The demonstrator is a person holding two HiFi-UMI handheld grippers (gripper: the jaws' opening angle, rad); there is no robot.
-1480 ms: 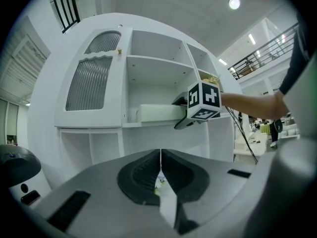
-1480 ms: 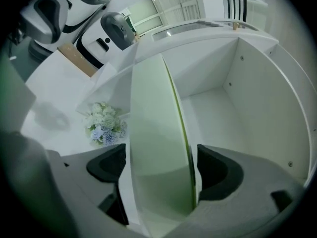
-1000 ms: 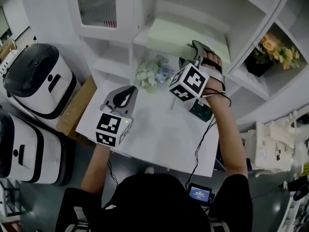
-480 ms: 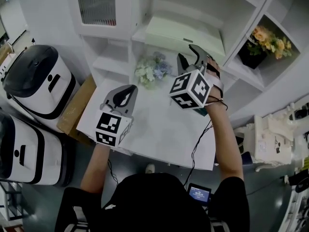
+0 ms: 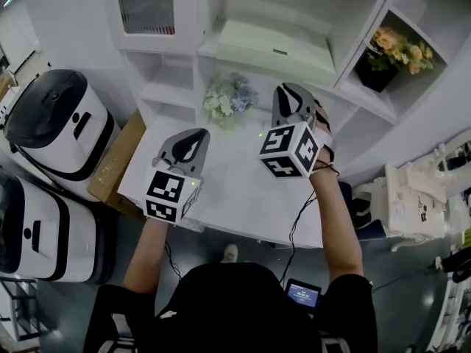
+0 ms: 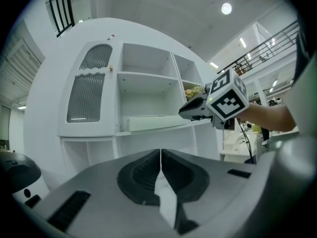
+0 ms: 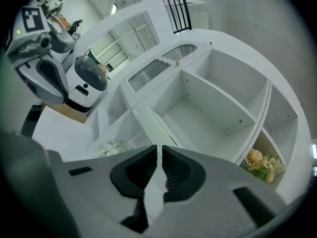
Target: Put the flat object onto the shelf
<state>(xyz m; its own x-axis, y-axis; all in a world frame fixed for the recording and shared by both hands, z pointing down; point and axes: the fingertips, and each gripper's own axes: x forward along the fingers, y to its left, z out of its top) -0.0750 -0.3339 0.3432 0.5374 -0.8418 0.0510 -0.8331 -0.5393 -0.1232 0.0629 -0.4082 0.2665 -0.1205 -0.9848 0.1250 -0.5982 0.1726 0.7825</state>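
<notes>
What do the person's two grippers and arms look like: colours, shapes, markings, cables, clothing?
The left gripper and right gripper have light grey shells with black ribbed pads. Each carries a white cube with black square markers. A thin black cable hangs from the right gripper, whose jaws have just been closing with nothing between them. The sleeves are short and black.

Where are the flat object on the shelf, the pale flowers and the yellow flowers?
flat object (image 5: 276,46): head view, middle of its top face.
pale flowers (image 5: 229,100): head view, centre of the bunch.
yellow flowers (image 5: 399,50): head view, centre of the blooms.
</notes>
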